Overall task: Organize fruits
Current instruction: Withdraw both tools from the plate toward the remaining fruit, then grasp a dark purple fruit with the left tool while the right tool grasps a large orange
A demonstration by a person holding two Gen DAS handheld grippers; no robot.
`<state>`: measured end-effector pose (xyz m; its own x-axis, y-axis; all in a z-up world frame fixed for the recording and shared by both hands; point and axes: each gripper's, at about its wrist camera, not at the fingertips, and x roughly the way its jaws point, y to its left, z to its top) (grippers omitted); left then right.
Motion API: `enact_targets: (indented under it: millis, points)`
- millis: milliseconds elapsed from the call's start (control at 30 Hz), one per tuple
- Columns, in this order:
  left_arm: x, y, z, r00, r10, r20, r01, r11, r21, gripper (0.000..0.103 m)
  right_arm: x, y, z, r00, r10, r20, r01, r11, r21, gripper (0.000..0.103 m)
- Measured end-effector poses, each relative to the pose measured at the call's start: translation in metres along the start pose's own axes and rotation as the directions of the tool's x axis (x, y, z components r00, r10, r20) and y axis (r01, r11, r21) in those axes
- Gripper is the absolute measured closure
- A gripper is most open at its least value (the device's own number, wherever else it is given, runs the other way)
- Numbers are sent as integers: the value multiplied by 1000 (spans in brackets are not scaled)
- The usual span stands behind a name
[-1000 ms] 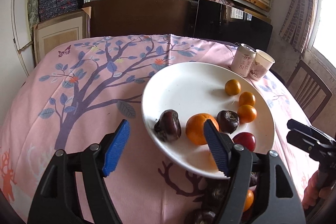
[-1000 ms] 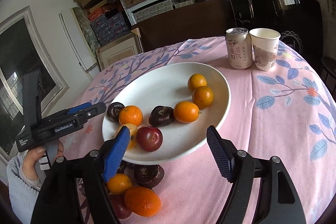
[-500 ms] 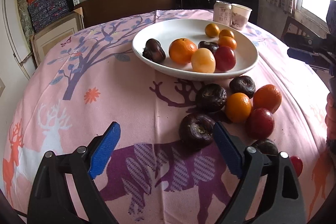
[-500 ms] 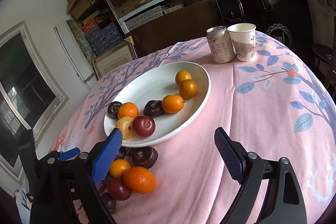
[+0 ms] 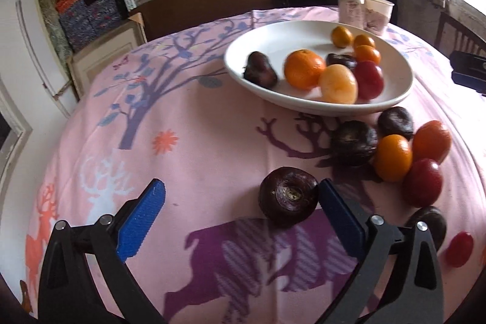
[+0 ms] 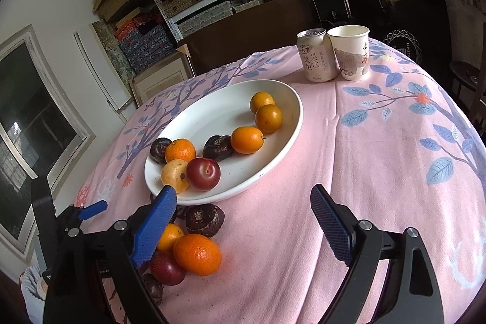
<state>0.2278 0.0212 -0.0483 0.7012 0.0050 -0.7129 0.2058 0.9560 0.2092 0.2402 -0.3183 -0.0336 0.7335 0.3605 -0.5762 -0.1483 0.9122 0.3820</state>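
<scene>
A white plate [image 5: 273, 38] [image 6: 285, 148] on the pink cloth holds several fruits: oranges, a red plum [image 6: 203, 173], a pale yellow fruit [image 5: 337, 83] and dark water chestnuts. More fruit lies loose on the cloth in front of the plate: oranges [image 5: 392, 157] [image 6: 196, 254], plums and dark chestnuts. My left gripper [image 5: 240, 204] is open and low over the cloth, with one dark chestnut [image 5: 288, 196] just inside its right finger. My right gripper [image 6: 243, 216] is open and empty, above the cloth right of the loose pile.
A drink can [image 6: 316, 55] and a paper cup [image 6: 350, 52] stand at the table's far side. Shelves with boxes fill the wall behind. A dark chair [image 5: 461, 35] stands at the right. The round table's edges fall away on all sides.
My left gripper has pulled back from the plate and come down toward the loose fruit, closing in on the dark chestnut. My right gripper has drawn back and up a little.
</scene>
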Motion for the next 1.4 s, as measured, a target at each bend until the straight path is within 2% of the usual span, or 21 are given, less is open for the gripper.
enact_targets:
  millis: [100,267,500,733,967,1033,1067,1100,1133,1300,1400]
  points:
    - [-1,11,-2,1000,-29,-5,28,998,-50,4,-1,2,-3,1000,7,-13,-7,1000,-7,12]
    - [-2,-5,-2,999,-45,0,45,999,23,4,0,16,-19,997,10,-73,-16,997,-79,12]
    - [3,-1,-2,998,-61,-28,61,998,-5,4,12,33,-33,991,19,-132,-39,988,-149,15]
    - [10,-2,-3,994,-90,-64,89,996,-26,4,23,34,-39,983,51,-174,-75,988,-137,32]
    - [8,-6,-3,986,-156,-57,155,988,-29,4,33,33,-42,974,97,-207,-121,987,-105,45]
    - [7,-7,-4,983,-174,-54,173,985,-30,5,35,32,-41,968,125,-216,-146,986,-85,59]
    - [7,-7,-4,980,-190,-54,188,982,-33,13,35,31,-41,968,128,-217,-149,986,-81,59]
    - [8,-7,-4,976,-208,-57,206,978,-39,32,35,31,-41,967,131,-218,-151,985,-78,59]
    - [10,-6,-4,971,-229,-67,226,973,-48,41,34,31,-41,967,133,-218,-153,985,-77,59]
    - [9,-3,-5,969,-239,-58,236,970,-67,56,33,31,-40,967,130,-218,-150,986,-79,60]
    - [10,1,-5,965,-255,-52,250,964,-87,61,31,29,-39,970,124,-209,-144,986,-79,60]
